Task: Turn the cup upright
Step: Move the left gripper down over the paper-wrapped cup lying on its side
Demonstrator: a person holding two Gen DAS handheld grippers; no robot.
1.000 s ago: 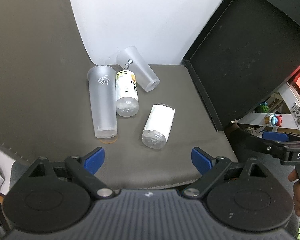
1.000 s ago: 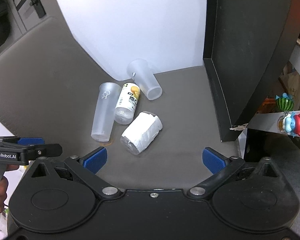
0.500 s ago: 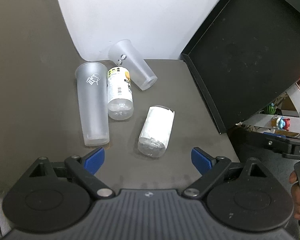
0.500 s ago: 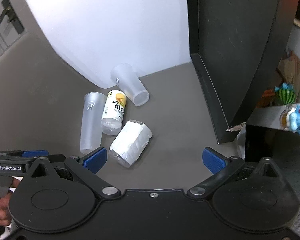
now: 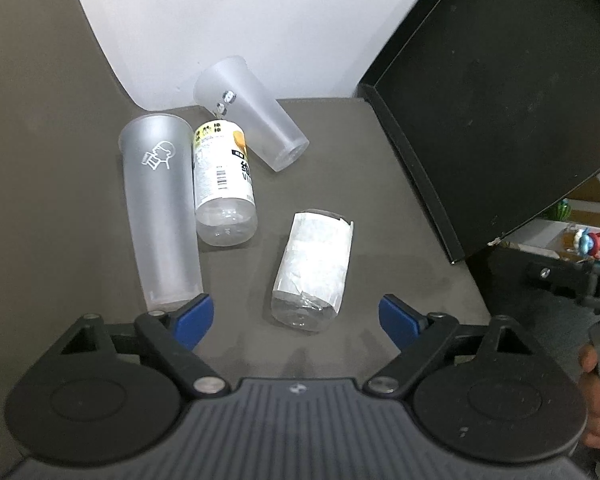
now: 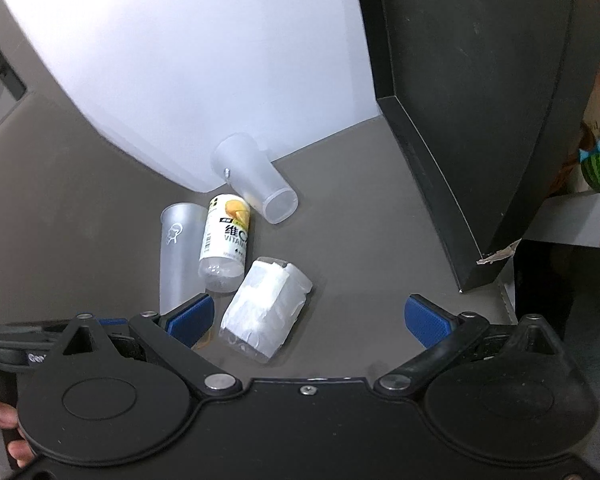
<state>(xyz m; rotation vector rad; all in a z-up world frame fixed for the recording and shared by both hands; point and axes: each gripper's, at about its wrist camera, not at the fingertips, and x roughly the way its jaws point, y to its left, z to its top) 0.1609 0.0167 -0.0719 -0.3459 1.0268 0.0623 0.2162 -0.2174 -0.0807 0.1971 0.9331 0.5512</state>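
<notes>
Farthest left on the grey counter (image 5: 80, 184) lies a tall frosted cup (image 5: 160, 208) on its side, its printed logo facing up, its base end toward the camera and just beside the left blue pad of the left gripper (image 5: 296, 316). Touching the cup's right flank lies a clear bottle with a yellow label (image 5: 224, 184), also on its side with its bottom toward the camera. Behind that bottle, a shorter frosted cup (image 5: 252, 116) lies tilted, its wider end raised against the white backdrop (image 5: 240, 20) and its narrower end down on the counter to the right. Nearer and further right, apart from the others, a clear bottle wrapped in white paper (image 5: 312, 264) lies on its side between the spread fingers of the left gripper, which are wide open and grip nothing. In the right wrist view, the right gripper (image 6: 308, 320) likewise has its fingers wide apart and empty, with the paper-wrapped bottle just ahead of its left pad. At the far right stands a black panel (image 5: 500, 100) rising from the counter's edge.
</notes>
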